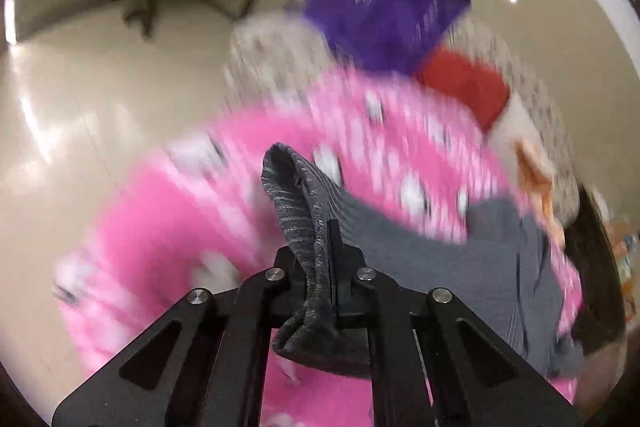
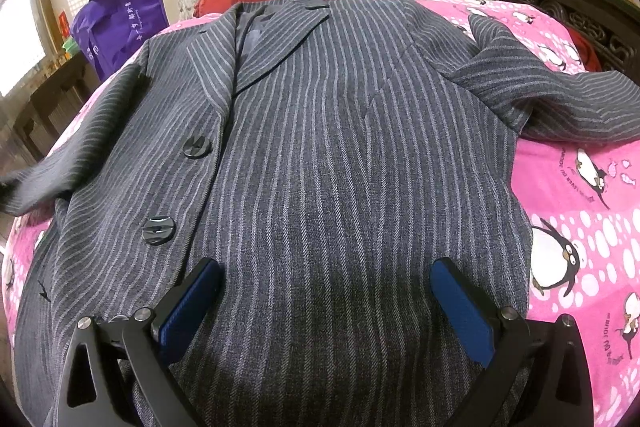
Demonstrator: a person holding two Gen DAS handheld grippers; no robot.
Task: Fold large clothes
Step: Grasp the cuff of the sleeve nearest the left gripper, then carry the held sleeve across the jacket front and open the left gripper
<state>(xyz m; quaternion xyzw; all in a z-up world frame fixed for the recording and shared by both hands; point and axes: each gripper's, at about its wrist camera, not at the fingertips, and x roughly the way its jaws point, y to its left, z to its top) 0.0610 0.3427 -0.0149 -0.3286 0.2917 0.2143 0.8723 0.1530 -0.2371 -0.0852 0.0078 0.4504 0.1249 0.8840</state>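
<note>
Left gripper (image 1: 320, 259) clenched on coat (image 2: 320, 147) cuff, lifted over pink sheet (image 2: 580, 187); right gripper (image 2: 324, 307) released above coat front

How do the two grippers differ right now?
The left gripper is shut, pinching a fold of the grey jacket; the right gripper is wide open, holding nothing. The left's pads are hidden by cloth; the right's blue pads show. Both have black fingers and are by the jacket.
</note>
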